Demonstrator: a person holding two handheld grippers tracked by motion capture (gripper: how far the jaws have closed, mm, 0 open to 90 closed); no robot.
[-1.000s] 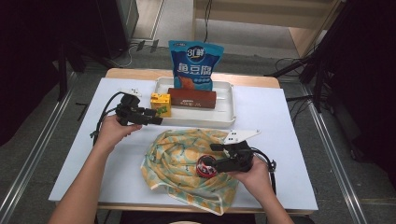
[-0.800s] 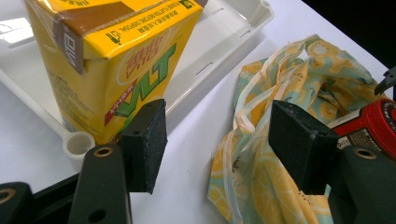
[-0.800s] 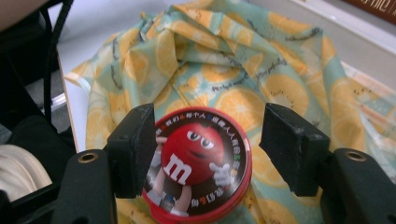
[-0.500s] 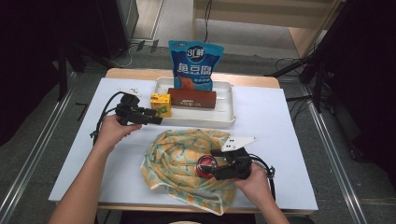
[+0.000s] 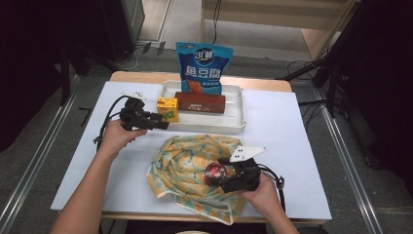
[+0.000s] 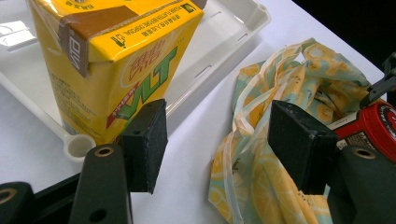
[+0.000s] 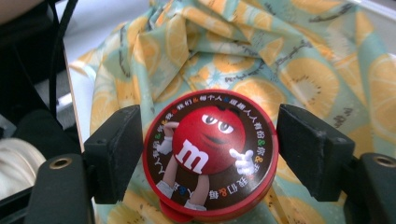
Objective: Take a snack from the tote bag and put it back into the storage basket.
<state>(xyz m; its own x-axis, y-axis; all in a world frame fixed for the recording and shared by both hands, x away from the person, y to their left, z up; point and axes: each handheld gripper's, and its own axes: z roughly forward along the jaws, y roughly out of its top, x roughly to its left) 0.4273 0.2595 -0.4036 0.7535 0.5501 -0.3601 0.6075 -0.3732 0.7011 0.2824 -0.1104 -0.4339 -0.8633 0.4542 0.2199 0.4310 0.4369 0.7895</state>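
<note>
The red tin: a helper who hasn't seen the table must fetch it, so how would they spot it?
Find the lemon-print cloth at the white table's near edge. The red tin sits on its right part, between the right gripper's jaws. It is round, with a cartoon candy face on its lid.

A white sheet (image 5: 292, 126) is laid over a wooden table (image 5: 141, 76), whose bare edge is seen at the far side. The table is flanked by metal rails (image 5: 41, 161) on a grey floor (image 5: 175, 29). Black cables (image 5: 302, 66) are strewn on the floor beyond the table. A light wooden unit (image 5: 272, 12) is seen at the top, and dark equipment (image 5: 97, 24) stands at the upper left. The scene is lit evenly from above.
</note>
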